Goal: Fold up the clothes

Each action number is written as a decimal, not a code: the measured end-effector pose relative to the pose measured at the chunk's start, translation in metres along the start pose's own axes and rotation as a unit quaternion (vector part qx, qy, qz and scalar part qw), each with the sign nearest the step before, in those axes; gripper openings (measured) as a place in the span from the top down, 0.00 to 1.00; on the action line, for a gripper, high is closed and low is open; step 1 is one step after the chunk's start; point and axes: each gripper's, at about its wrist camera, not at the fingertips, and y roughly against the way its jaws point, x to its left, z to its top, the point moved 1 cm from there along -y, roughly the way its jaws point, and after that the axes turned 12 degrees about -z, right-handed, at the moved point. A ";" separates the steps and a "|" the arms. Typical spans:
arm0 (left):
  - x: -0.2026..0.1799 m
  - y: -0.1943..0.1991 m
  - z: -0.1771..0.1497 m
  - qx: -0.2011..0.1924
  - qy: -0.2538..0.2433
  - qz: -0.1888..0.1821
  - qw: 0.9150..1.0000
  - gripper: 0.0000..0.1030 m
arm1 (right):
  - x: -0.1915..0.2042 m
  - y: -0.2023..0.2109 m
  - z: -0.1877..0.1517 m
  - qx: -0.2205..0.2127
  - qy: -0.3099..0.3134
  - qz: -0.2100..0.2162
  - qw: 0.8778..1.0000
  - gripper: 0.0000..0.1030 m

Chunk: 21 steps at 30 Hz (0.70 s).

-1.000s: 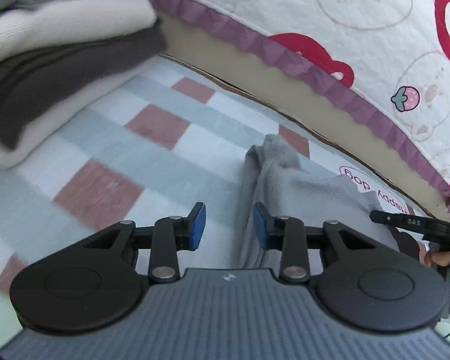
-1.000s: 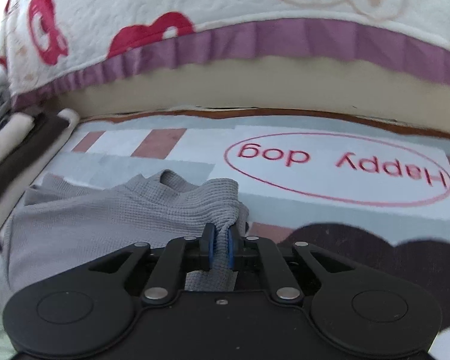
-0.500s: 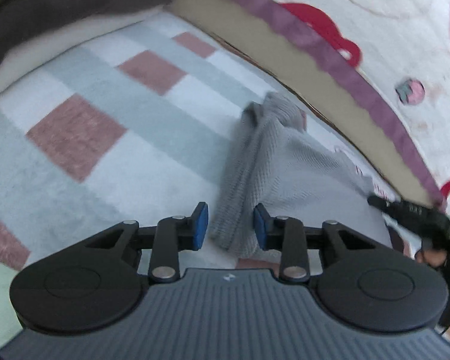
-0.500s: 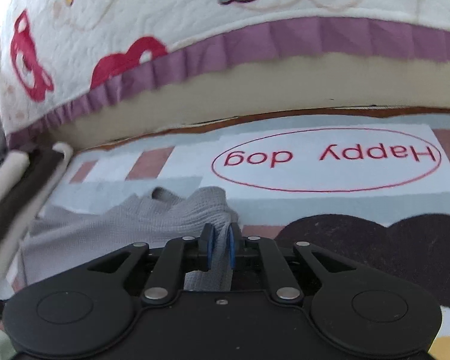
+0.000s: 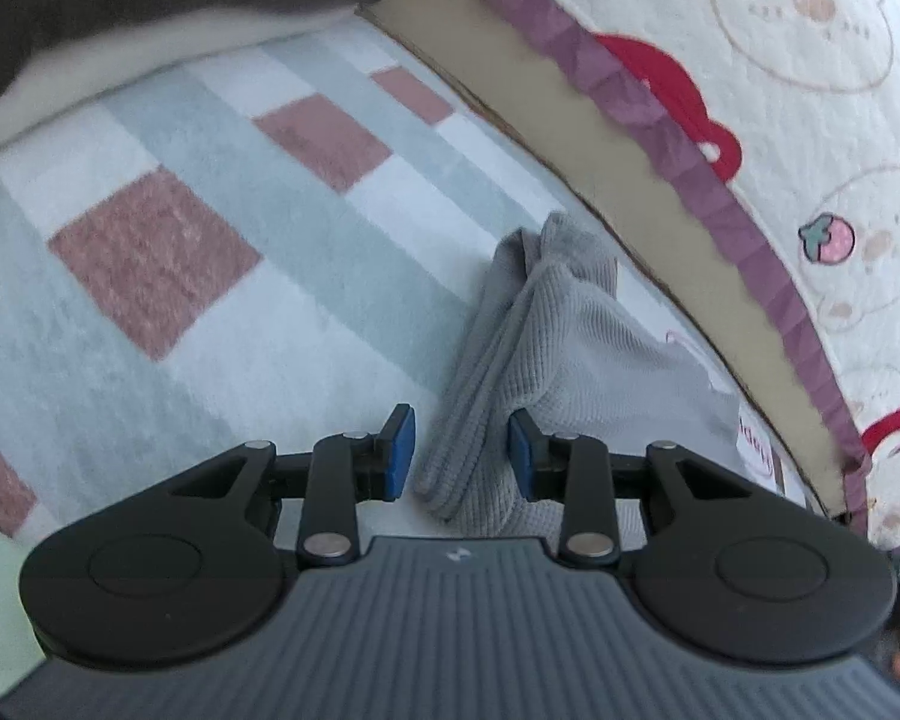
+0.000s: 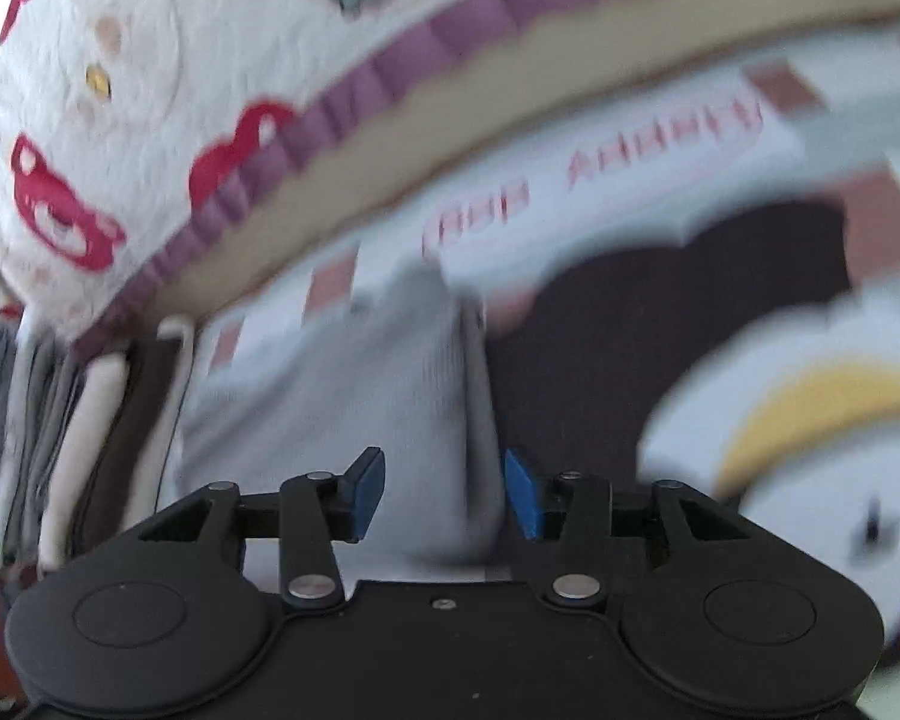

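Lying on the checked mat [image 5: 222, 312] beside the quilted bed edge [image 5: 678, 138], the grey knit garment [image 5: 576, 348] appears folded into a narrow bundle, the right gripper [image 6: 444, 489] opening off it, the left gripper [image 5: 461, 455] straddling its corner unclamped, stacking apparently outstanding.

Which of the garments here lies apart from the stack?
The light grey waffle-knit garment, alone on the checked rug between the left tongs; the dark and cream ones are stacked.

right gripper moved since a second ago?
Yes. The right gripper has swung rightward: the "Happy dog" rug print has slid up and tilted. Its jaws are opening around the grey garment.
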 end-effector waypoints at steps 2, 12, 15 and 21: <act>-0.007 0.004 0.002 -0.022 -0.028 0.006 0.999 0.68 | -0.002 -0.008 -0.014 0.027 -0.014 0.019 0.999 0.48; 0.003 -0.021 0.009 -0.011 -0.057 -0.013 0.998 0.63 | -0.020 -0.055 -0.035 0.046 -0.257 0.108 0.959 0.41; 0.012 -0.026 0.014 -0.008 -0.027 -0.017 0.999 0.59 | -0.016 -0.064 -0.028 0.019 -0.269 0.114 0.956 0.41; 0.007 -0.024 0.011 -0.011 -0.042 -0.001 0.999 0.60 | 0.022 -0.054 -0.003 -0.046 -0.130 0.078 0.987 0.74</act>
